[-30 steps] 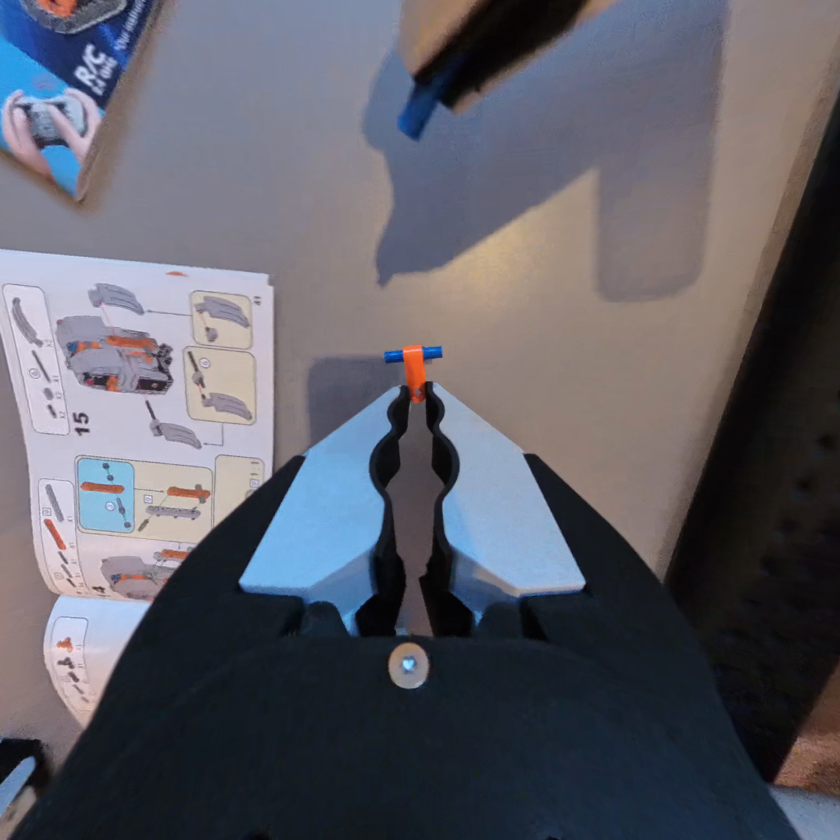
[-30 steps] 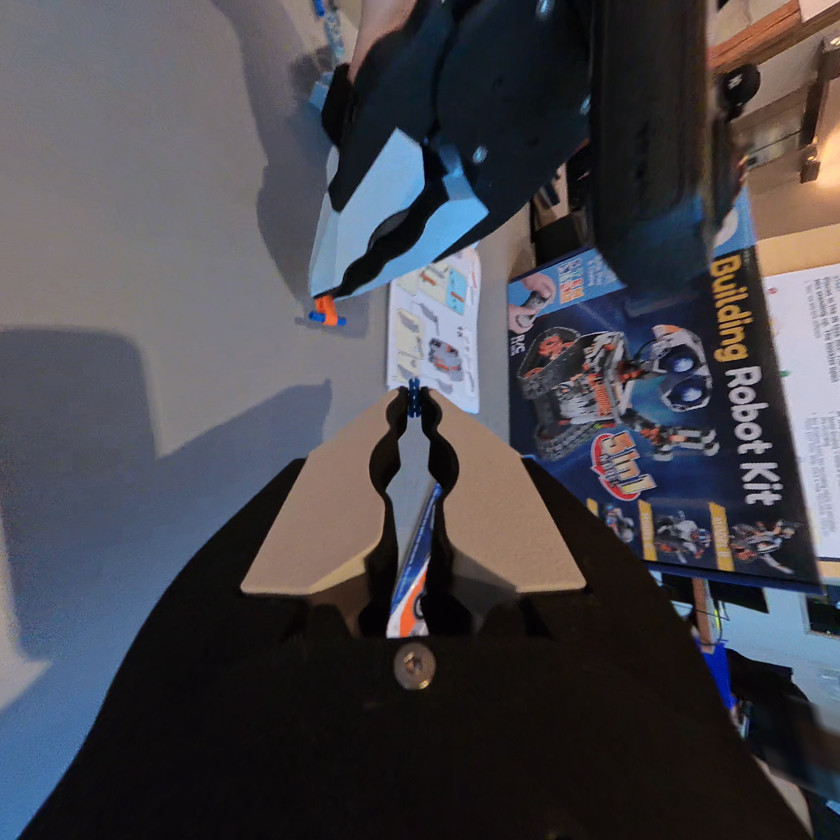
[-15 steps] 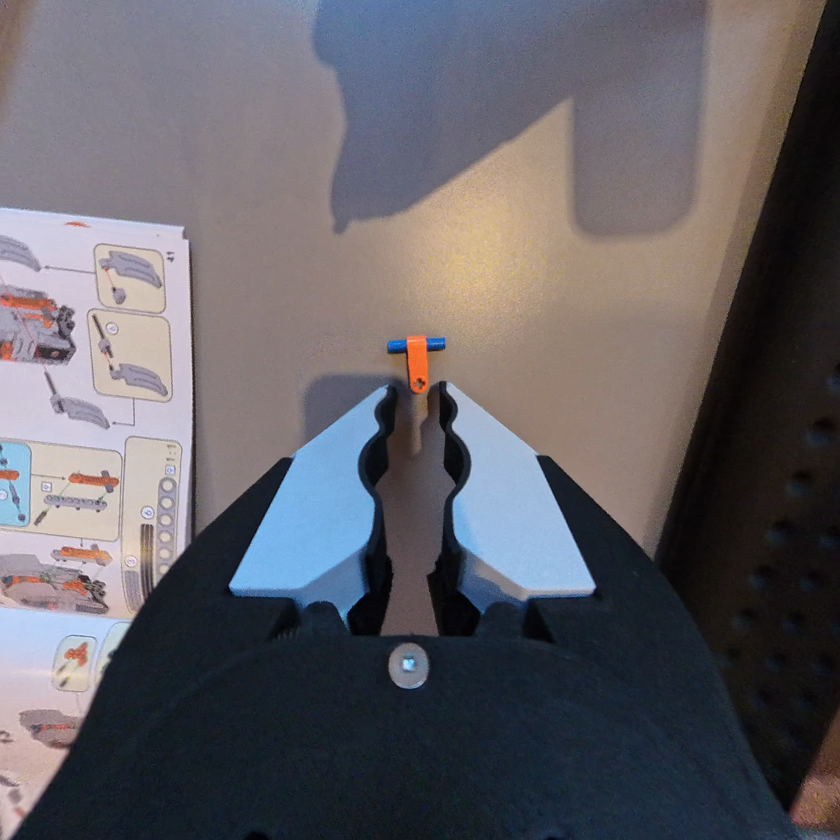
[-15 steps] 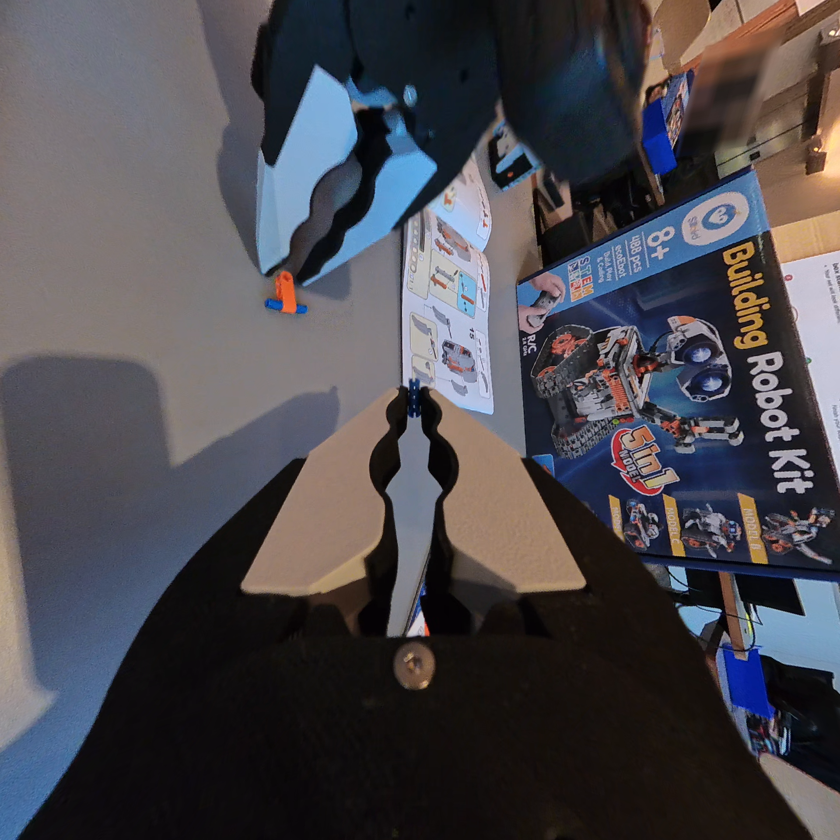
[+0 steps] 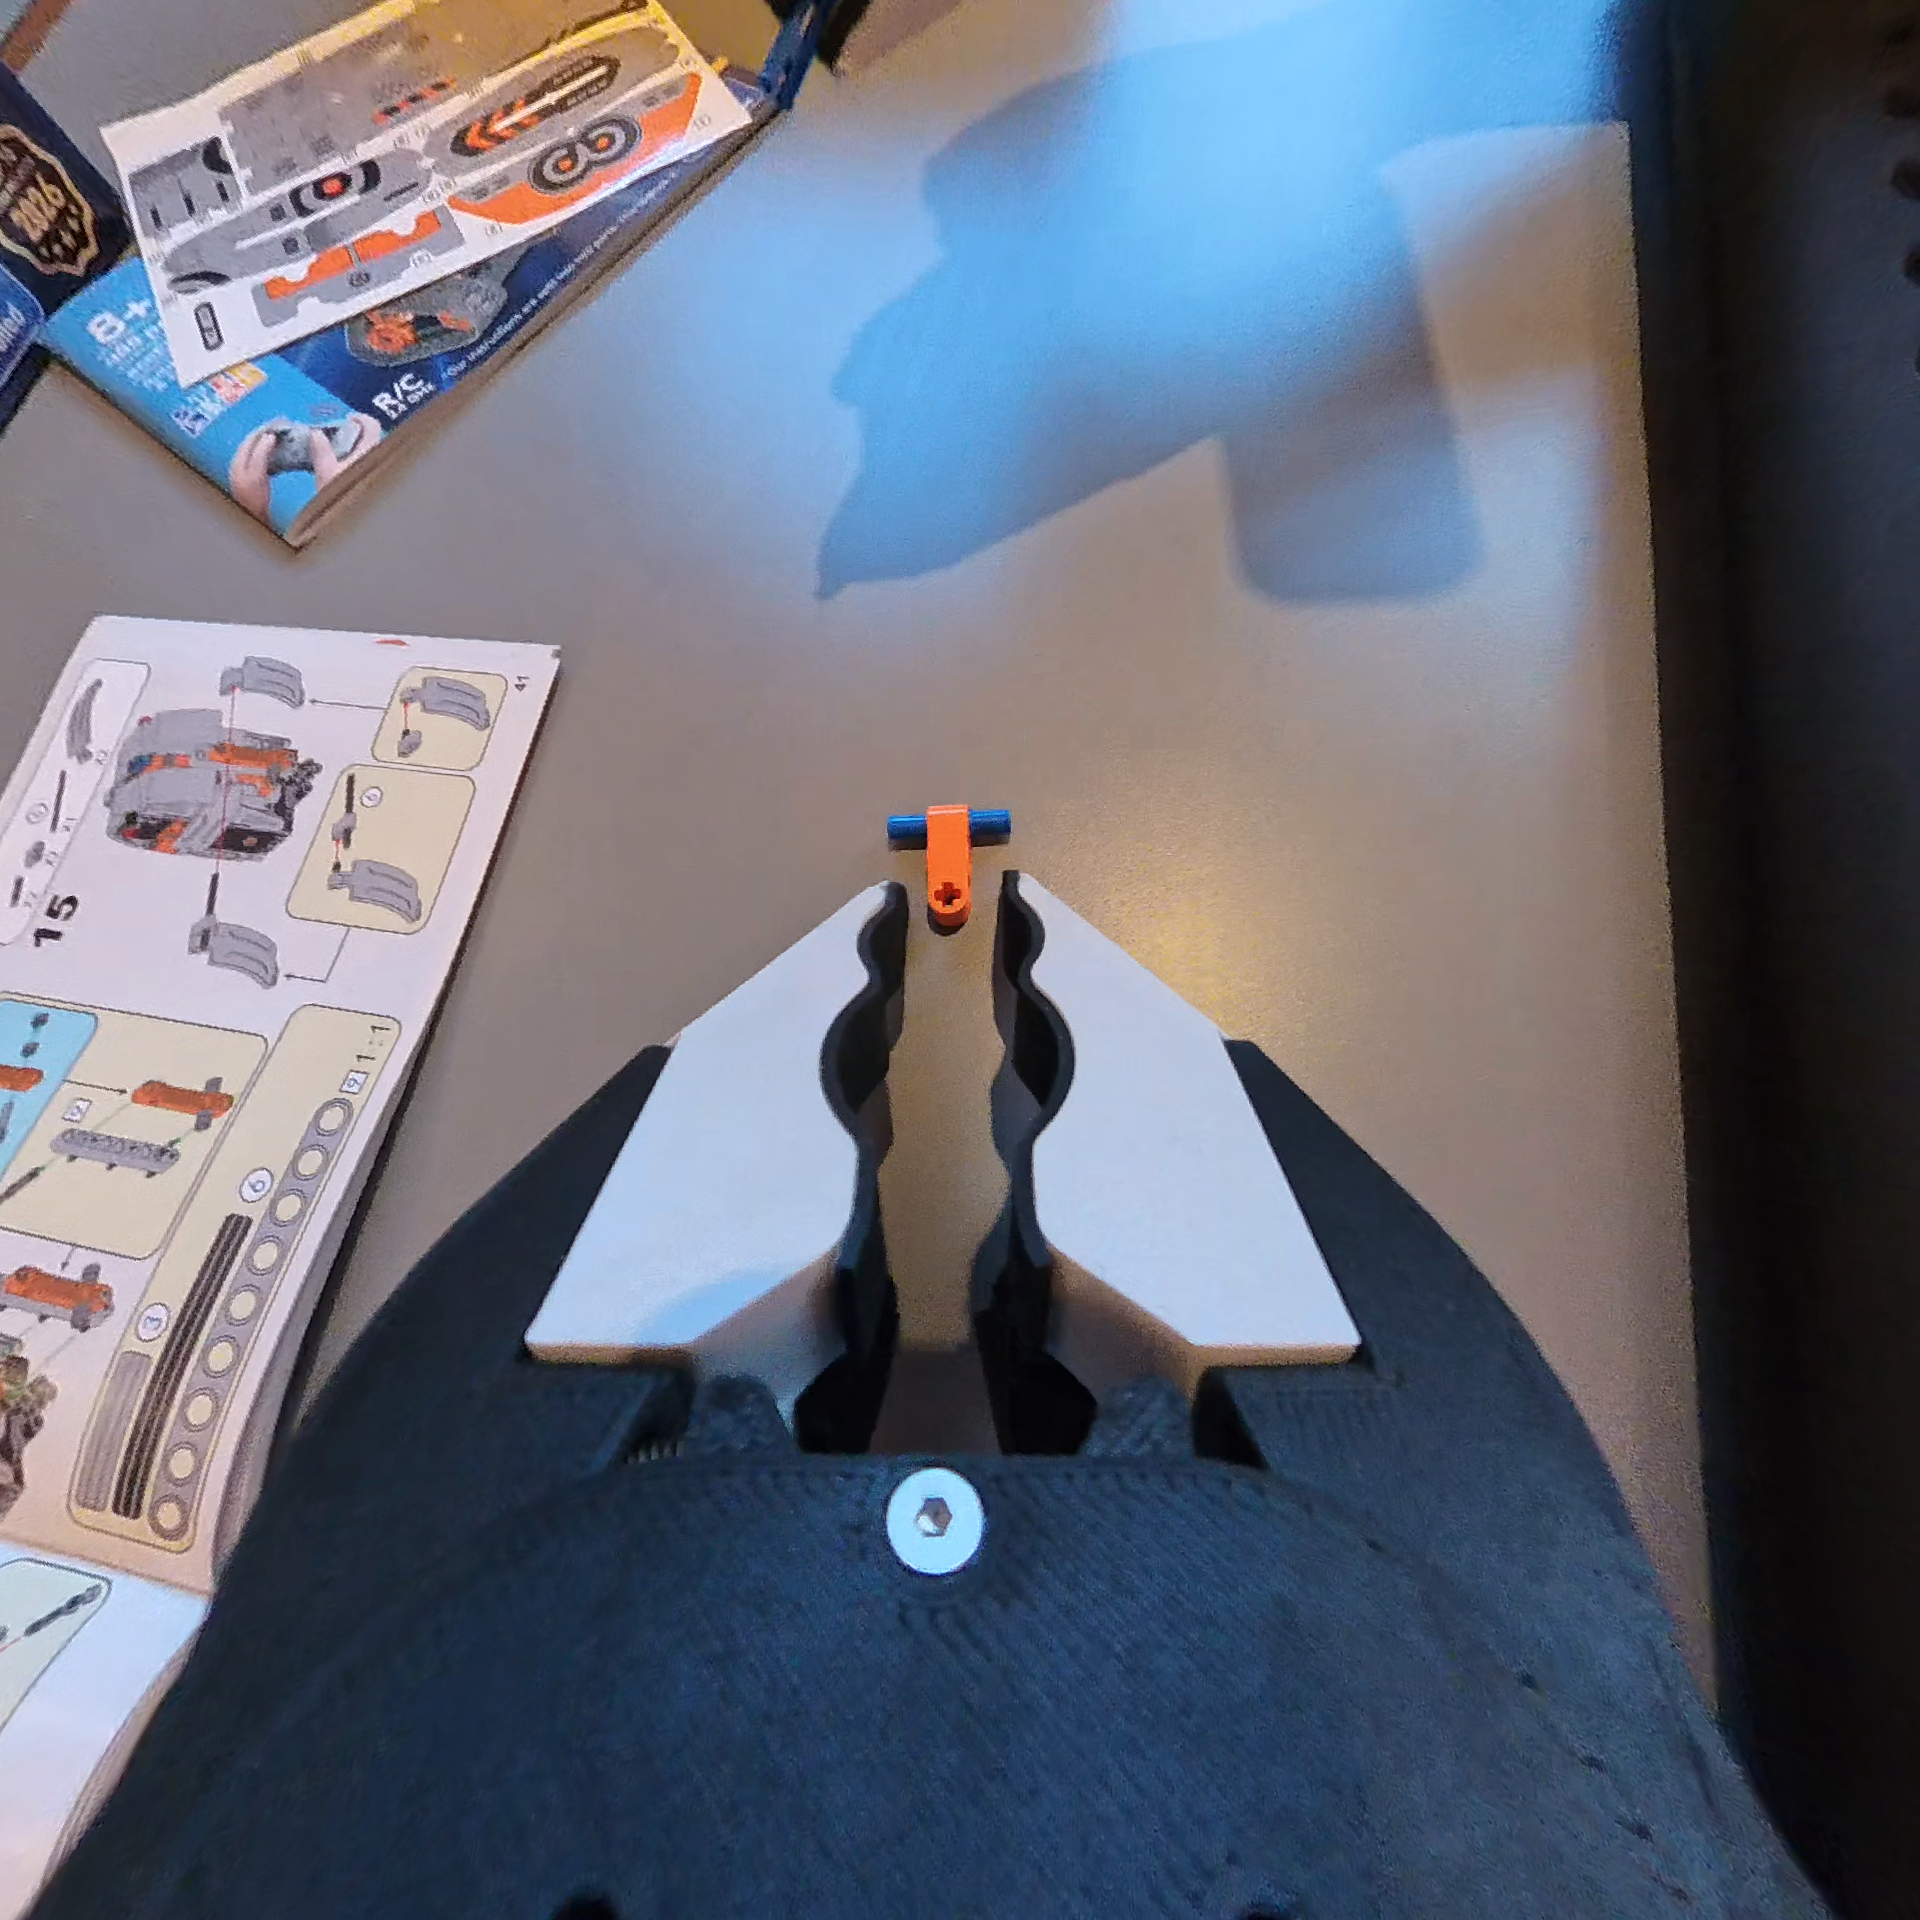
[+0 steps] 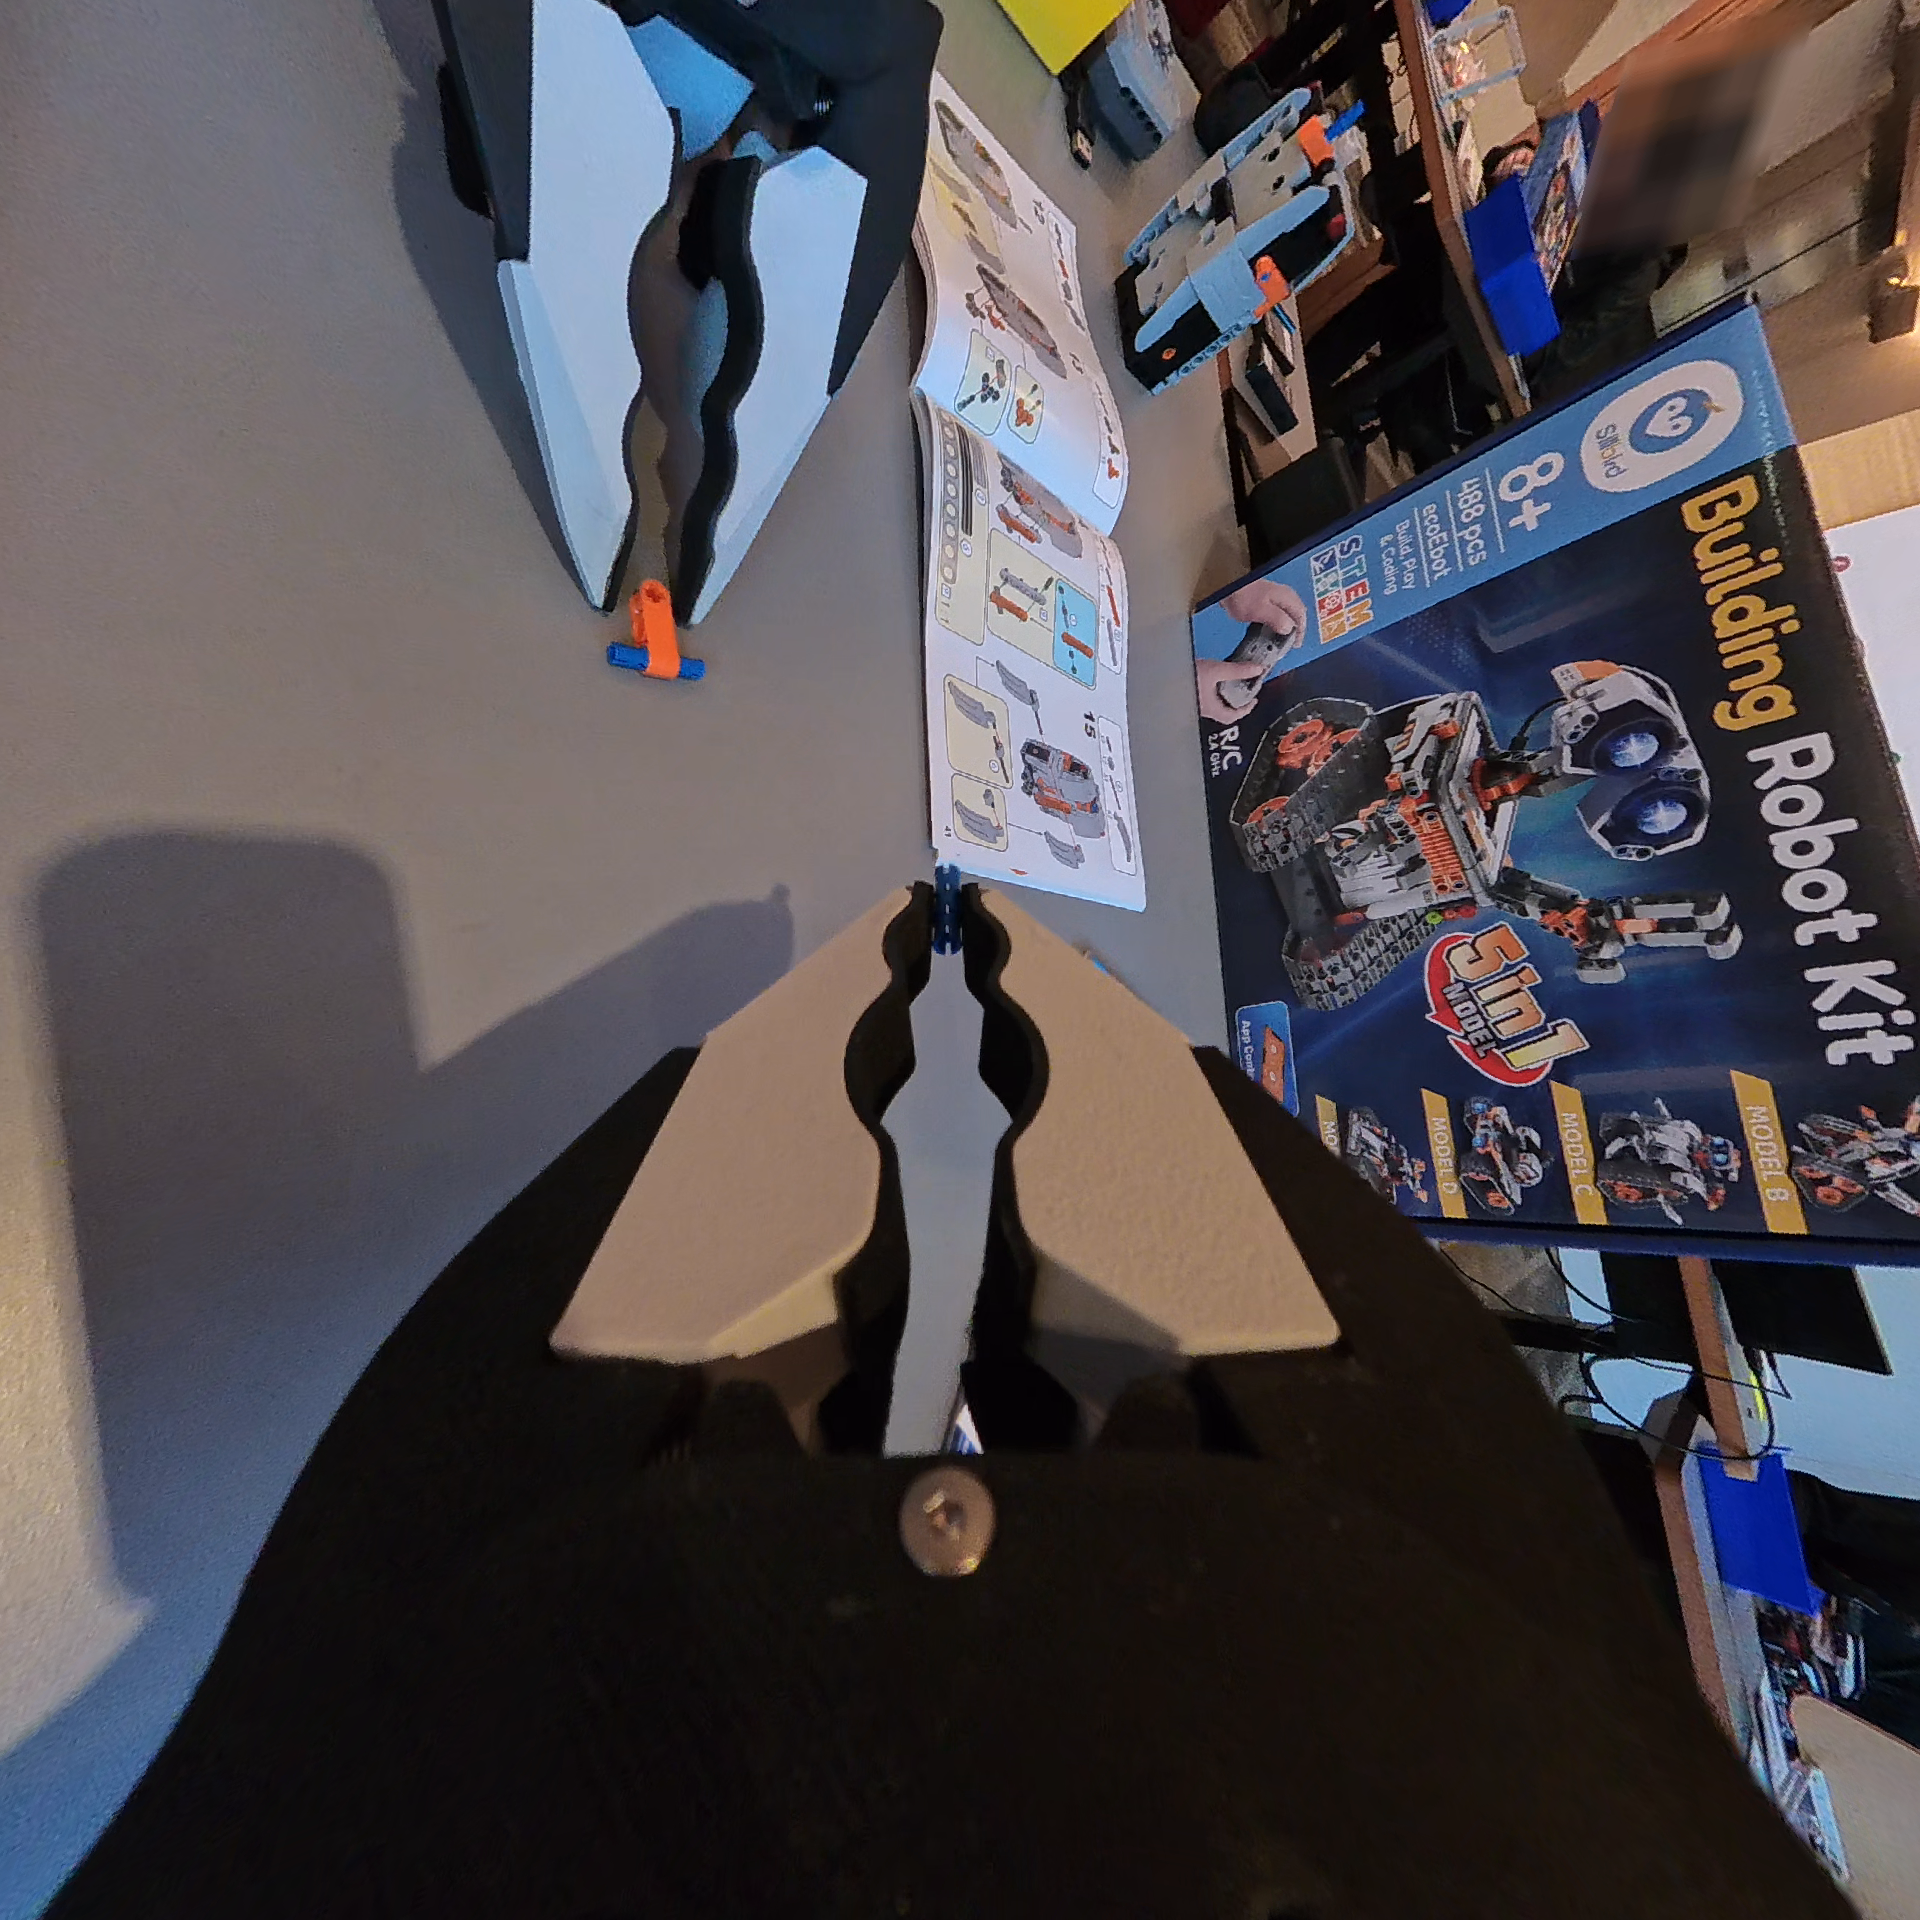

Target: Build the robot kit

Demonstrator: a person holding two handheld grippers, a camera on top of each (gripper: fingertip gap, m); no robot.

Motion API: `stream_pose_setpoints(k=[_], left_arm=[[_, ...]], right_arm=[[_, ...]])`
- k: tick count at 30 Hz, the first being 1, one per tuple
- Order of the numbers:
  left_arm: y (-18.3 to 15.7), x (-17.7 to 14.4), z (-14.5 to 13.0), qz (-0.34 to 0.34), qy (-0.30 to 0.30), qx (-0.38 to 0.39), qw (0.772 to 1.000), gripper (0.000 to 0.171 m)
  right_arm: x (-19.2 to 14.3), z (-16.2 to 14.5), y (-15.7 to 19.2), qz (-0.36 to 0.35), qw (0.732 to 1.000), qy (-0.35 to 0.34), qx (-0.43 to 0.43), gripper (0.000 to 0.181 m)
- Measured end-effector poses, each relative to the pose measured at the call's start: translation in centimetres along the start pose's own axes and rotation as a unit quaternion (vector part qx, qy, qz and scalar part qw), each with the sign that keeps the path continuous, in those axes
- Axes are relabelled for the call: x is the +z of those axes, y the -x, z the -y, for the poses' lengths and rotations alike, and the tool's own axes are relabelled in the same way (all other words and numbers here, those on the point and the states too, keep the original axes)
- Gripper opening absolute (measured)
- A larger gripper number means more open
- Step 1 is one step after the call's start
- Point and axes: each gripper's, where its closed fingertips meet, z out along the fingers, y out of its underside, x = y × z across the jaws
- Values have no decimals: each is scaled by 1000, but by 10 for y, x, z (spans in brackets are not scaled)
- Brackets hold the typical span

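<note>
While the left claw (image 5: 948, 883) gapes around an orange piece (image 5: 948, 871) (untouched), right claw (image 6: 945, 891) pinches a blue pin (image 6: 945, 914).

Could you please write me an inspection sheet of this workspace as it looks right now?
Surface: grey table, shadows across it.
Job's things: orange piece on a blue pin lies on the table; second blue pin.
Clutter: open instruction booklet, printed box, sticker sheet.
Grippers: left gripper open, tips either side of the orange piece; right gripper shut on the second blue pin.
Cables: dark cables beyond the table edge.
Surroundings: crowded shelves, blurred.
</note>
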Motion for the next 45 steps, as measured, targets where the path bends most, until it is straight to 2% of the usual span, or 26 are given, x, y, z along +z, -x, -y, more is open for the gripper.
stream_pose_setpoints(k=[1,15,17,19,22,25,27,30,32,36,41,45], left_arm=[[-1,0,0,-6,0,-2,1000,14],[5,-2,-1,-19,2,-36,999,5],[7,-11,18,-34,-30,-79,996,5],[14,-30,53,-59,-90,-132,985,5],[37,-63,101,-50,-122,-174,976,5],[52,-93,154,-25,-132,-163,978,5],[62,-113,187,16,-146,-139,979,5],[67,-132,211,65,-132,-111,983,5],[60,-141,229,66,-171,-107,977,5],[52,-150,239,50,-210,-139,966,5],[56,-167,235,45,-246,-177,952,5],[47,-178,236,1,-262,-192,946,4]], right_arm=[[0,-1,0,0,1000,2,0,4],[6,-8,2,7,1000,16,19,4],[5,-7,-9,-19,999,11,36,4],[-2,2,-26,-54,997,-10,57,4],[-27,35,-66,-135,988,-52,53,4],[-59,89,-103,-212,974,-79,0,3],[-73,114,-121,-263,961,-53,-66,3],[-82,137,-137,-310,940,-2,-144,3],[-87,147,-144,-335,924,16,-181,4],[-87,154,-143,-342,899,80,-259,4],[-93,170,-137,-340,888,113,-289,4],[-94,181,-137,-331,873,156,-323,3]])
